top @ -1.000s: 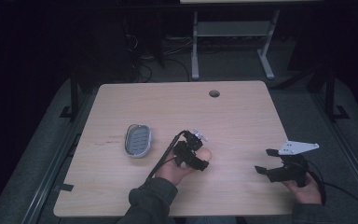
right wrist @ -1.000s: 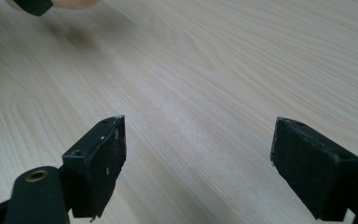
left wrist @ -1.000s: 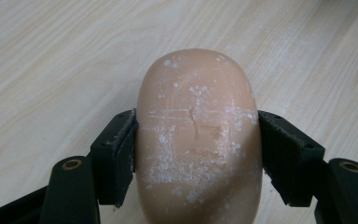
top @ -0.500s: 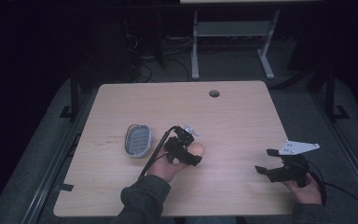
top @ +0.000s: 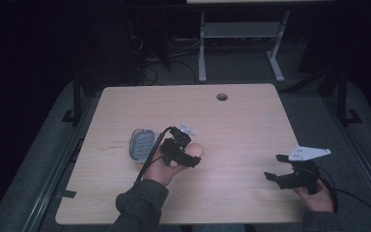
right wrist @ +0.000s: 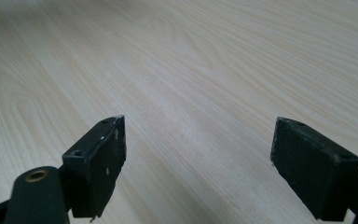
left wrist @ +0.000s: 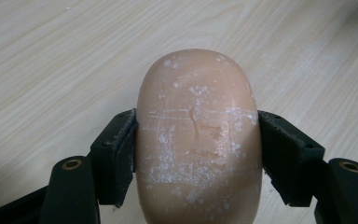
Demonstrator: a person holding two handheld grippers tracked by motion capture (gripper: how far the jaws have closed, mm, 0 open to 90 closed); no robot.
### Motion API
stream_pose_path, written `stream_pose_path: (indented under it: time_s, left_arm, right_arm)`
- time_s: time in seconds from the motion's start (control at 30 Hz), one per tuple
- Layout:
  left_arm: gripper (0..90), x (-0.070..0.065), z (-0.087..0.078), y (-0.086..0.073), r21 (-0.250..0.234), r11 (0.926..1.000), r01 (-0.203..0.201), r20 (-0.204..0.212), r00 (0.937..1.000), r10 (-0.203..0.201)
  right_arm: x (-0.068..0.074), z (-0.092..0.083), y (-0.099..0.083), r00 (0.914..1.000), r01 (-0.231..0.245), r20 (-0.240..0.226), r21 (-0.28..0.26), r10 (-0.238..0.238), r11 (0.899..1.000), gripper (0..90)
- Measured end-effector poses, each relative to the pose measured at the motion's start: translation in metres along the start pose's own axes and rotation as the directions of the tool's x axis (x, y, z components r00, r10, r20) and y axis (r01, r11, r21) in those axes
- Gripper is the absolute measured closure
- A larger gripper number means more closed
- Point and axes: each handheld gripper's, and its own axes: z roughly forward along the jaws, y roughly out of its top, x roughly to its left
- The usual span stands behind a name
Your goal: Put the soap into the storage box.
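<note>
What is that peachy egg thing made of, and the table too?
The peach oval looks like a bar of soap: smooth and waxy, with white powdery scuffs and scratches where the left gripper jaws clamp it. The table looks like pale wood or wood-look laminate, matte, with grain lines running across it.

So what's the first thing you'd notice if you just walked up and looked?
The peach-coloured soap, scuffed white, squeezed between the jaws of the left hand-held gripper near the middle of the table. Just left of it lies a grey soap dish. The right hand-held gripper waits with its jaws wide apart and nothing between them, near the table's right edge.
</note>
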Motion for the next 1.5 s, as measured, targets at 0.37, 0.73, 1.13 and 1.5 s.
stream_pose_path:
  time_s: [0.37, 0.73, 1.13, 1.5]
  left_arm:
    - [32.5, 0.018, -0.017, -0.007, -0.014, 0.9985, 0.053, 0.010, 0.9985, -0.053]
    - [32.5, 0.050, -0.037, -0.017, -0.041, 0.9843, 0.172, 0.108, 0.9801, -0.166]
    - [32.5, 0.078, -0.049, -0.026, -0.075, 0.9517, 0.298, 0.186, 0.9418, -0.280]
    - [32.5, 0.097, -0.054, -0.032, -0.078, 0.9309, 0.357, 0.200, 0.9204, -0.336]
  right_arm:
    - [0.000, 0.001, 0.000, 1.0000, -0.005, -0.001, 0.001, 0.005, 1.000, 17.5]
    - [0.001, 0.001, 0.000, 1.0000, -0.005, -0.003, -0.001, 0.005, 1.000, 17.5]
    - [0.000, 0.001, 0.000, 1.0000, -0.005, -0.001, 0.001, 0.005, 1.000, 17.5]
    - [-0.001, 0.000, 0.000, 1.0000, -0.004, 0.001, -0.001, 0.004, 1.000, 17.2]
